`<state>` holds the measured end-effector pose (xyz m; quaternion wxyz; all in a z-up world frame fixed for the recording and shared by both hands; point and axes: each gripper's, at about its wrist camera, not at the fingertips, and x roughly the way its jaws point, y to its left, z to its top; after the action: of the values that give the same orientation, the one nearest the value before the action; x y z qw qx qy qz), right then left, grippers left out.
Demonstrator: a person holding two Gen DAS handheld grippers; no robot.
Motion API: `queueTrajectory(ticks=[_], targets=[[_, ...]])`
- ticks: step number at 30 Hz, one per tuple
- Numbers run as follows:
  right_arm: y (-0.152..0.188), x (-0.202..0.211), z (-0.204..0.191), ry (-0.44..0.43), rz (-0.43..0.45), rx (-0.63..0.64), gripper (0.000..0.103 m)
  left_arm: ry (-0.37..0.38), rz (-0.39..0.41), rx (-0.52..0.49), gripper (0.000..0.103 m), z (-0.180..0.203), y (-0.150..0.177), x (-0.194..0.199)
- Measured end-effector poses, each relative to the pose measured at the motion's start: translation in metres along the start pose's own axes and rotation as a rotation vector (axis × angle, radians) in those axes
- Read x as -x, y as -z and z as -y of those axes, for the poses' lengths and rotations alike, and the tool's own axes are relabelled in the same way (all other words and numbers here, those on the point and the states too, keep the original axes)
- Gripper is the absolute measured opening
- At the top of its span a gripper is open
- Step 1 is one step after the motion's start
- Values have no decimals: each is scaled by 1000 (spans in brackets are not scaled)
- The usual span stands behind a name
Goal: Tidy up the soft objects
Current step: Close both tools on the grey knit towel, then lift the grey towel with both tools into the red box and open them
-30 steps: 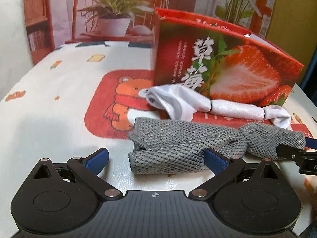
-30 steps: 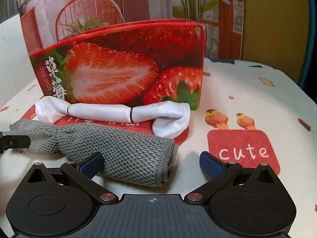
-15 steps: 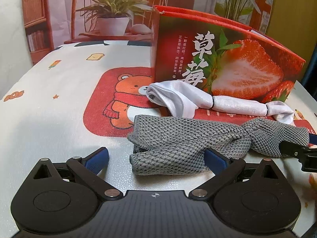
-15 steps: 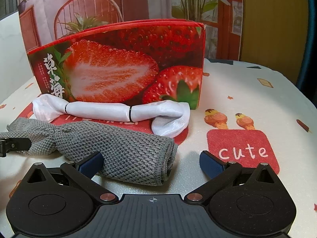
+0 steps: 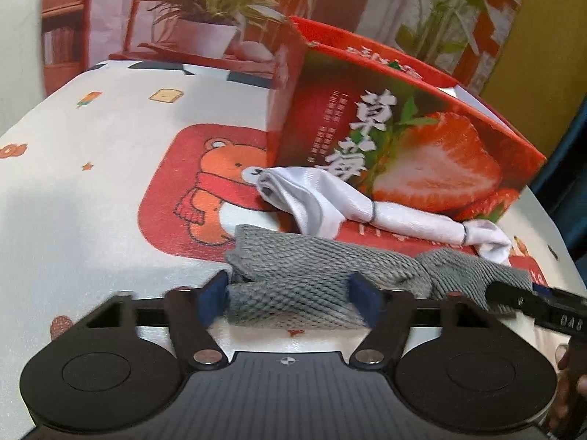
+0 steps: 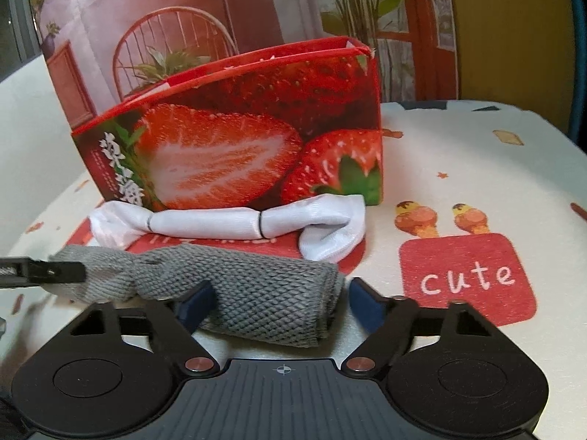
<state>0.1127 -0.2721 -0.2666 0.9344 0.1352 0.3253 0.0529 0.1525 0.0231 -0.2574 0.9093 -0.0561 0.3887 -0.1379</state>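
A grey knitted cloth [image 5: 330, 271] [image 6: 249, 293] lies rolled and twisted on the tablecloth. My left gripper [image 5: 290, 299] is open, its blue pads around the cloth's left end. My right gripper [image 6: 280, 300] is open, its pads around the right end. A white cloth [image 5: 367, 212] [image 6: 227, 220], rolled and tied with two dark bands, lies behind it against a red strawberry box [image 5: 396, 139] [image 6: 238, 139]. The right gripper's finger [image 5: 524, 300] shows at the cloth's far end in the left wrist view.
The tablecloth [image 5: 110, 168] has a bear print and a red "cute" patch [image 6: 466, 278]. The strawberry box stands open-topped behind both cloths. A printed backdrop with a plant and chair [image 5: 205, 29] stands at the back edge.
Both grippers have moved forward and their jaws have narrowed around the two ends of the grey cloth. The cloths and box have not moved.
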Motion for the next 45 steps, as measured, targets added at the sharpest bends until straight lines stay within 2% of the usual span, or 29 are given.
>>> queueTrajectory(ticks=[1, 2, 4, 7, 9, 17, 22, 28, 30, 34, 39, 45], targets=[[0, 1, 0, -5, 1, -7, 64, -1, 1, -7, 57, 2, 1, 0], [-1, 1, 1, -11, 1, -15, 61, 10, 0, -10, 43, 3, 2, 0], [-2, 5, 2, -28, 7, -30, 40, 44, 1, -8, 30, 4, 3, 2], [-6, 13, 2, -48, 29, -37, 23, 34, 36, -41, 25, 10, 3, 10], [-9, 20, 0, -66, 51, -34, 19, 36, 59, -54, 25, 14, 2, 16], [-34, 56, -16, -120, 178, 19, 15, 31, 215, -115, 24, 28, -12, 63], [-61, 81, -20, -145, 266, 48, 15, 41, 339, -162, 24, 44, -39, 96], [-109, 98, -24, -142, 351, 97, 14, 72, 411, -201, 24, 66, -79, 107], [-125, 97, -24, -131, 365, 111, 14, 86, 408, -203, 24, 72, -93, 101], [-152, 83, -22, -97, 352, 145, 14, 138, 329, -183, 24, 79, -122, 76], [-168, 51, -14, -70, 280, 144, 14, 151, 241, -191, 24, 80, -143, 38], [-178, 5, -9, -43, 158, 156, 14, 154, 99, -226, 24, 88, -156, -13]])
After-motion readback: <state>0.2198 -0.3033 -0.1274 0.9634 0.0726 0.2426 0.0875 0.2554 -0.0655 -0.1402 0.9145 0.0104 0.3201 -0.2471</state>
